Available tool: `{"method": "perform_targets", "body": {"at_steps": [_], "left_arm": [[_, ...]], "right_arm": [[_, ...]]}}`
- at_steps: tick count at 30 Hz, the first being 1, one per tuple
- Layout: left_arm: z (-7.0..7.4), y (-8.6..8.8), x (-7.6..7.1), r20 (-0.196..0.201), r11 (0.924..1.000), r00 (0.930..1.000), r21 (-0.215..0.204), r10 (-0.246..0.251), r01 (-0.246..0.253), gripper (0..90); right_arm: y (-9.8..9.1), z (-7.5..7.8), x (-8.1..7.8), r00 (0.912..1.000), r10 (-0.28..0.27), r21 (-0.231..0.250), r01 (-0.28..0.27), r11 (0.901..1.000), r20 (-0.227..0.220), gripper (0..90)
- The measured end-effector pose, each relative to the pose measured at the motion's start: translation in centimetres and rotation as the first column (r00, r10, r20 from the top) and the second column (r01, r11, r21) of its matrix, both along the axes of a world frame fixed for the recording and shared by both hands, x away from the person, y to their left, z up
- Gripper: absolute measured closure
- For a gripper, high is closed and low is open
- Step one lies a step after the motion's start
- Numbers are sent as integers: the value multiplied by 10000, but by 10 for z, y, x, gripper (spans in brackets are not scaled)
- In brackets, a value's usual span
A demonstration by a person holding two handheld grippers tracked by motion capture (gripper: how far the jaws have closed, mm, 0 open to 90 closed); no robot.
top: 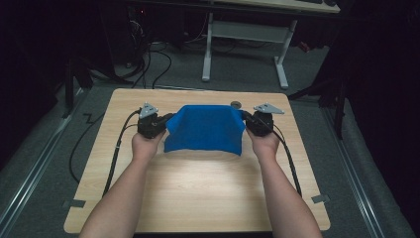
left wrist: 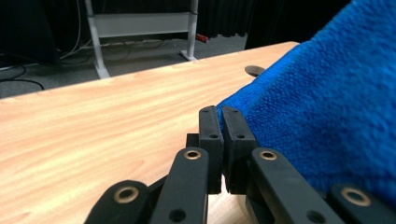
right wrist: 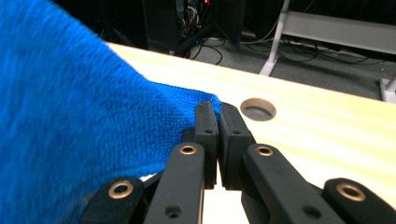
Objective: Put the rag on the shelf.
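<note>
Both tongs, left and right, pinch opposite corners of blue towel stretched between.

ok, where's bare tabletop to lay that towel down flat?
Biggest free patch: the near half of the table, between the person's forearms, below the blue towel. Narrower bare strips run outside the left gripper and the right gripper. The far edge is tighter: the towel hangs there, next to the round hole.
</note>
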State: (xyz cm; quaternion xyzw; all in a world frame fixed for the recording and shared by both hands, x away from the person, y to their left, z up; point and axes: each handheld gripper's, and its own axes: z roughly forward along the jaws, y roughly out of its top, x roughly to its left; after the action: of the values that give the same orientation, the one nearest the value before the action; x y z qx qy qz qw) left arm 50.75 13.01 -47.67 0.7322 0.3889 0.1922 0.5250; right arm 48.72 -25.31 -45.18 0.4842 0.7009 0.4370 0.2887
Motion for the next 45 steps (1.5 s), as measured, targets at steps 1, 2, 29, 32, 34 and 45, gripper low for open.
{"method": "perform_targets", "body": {"at_steps": [1, 2, 29, 32, 34, 45], "left_arm": [[-2, 0, -1, -61, 10000, 10000, -35, -24, 24, 880], [-4, 0, -1, -91, 10000, 9999, -48, -42, 41, 880], [-36, 3, -15, -897, 9994, 9958, -315, -196, 168, 863], [-39, 2, -15, -1057, 9988, 9942, -455, -222, 175, 850], [-41, 1, -15, -1085, 9986, 9938, -508, -228, 174, 843], [-43, 1, -18, -1103, 9992, 9938, -387, -116, 73, 758]], "right_arm": [[0, -2, -1, 10000, 3, -39, -3, 10000, -40, 885], [1, -3, -2, 10000, 22, 3, -22, 10000, -96, 884], [-1, -40, -20, 9973, 109, 85, -103, 9999, -721, 881], [1, -42, -22, 9971, 119, -13, -120, 9999, -755, 880], [1, -43, -23, 9972, 118, -36, -121, 9999, -738, 880], [-5, -45, -27, 9972, 55, -22, -57, 10000, -751, 838]]}}
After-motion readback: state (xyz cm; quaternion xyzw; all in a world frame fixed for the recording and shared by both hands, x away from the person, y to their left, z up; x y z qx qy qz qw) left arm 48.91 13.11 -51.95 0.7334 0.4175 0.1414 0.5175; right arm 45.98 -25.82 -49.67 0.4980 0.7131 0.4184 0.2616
